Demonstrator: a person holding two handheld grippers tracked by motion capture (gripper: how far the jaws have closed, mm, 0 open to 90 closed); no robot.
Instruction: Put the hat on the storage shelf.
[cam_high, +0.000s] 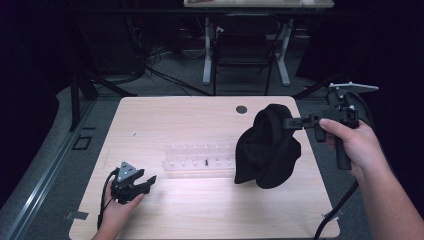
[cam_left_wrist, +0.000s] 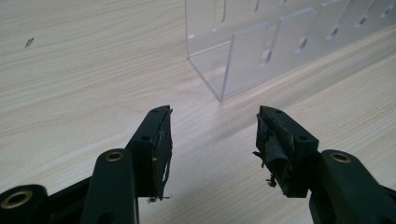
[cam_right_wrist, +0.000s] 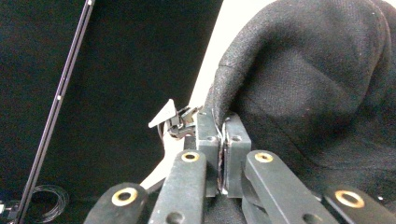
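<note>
Right hand-held gripper (cam_high: 294, 122) clamped on lifted black cloth (cam_high: 267, 147); left hand-held gripper (cam_high: 145, 181) open, on table (cam_high: 200, 210).

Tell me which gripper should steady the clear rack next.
Left. The left gripper is open and empty beside the clear rack; the right gripper is shut on the black cloth, held up.

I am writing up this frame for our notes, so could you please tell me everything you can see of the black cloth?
The black cloth is a dark, finely woven fabric item, bunched and folded into a rounded hanging mass; its exact kind cannot be told. The right gripper pinches an upper edge with its jaws closed, lifting it above the right side of the wooden table. Its lower end hangs at the right end of the clear acrylic rack; contact there cannot be told.
</note>
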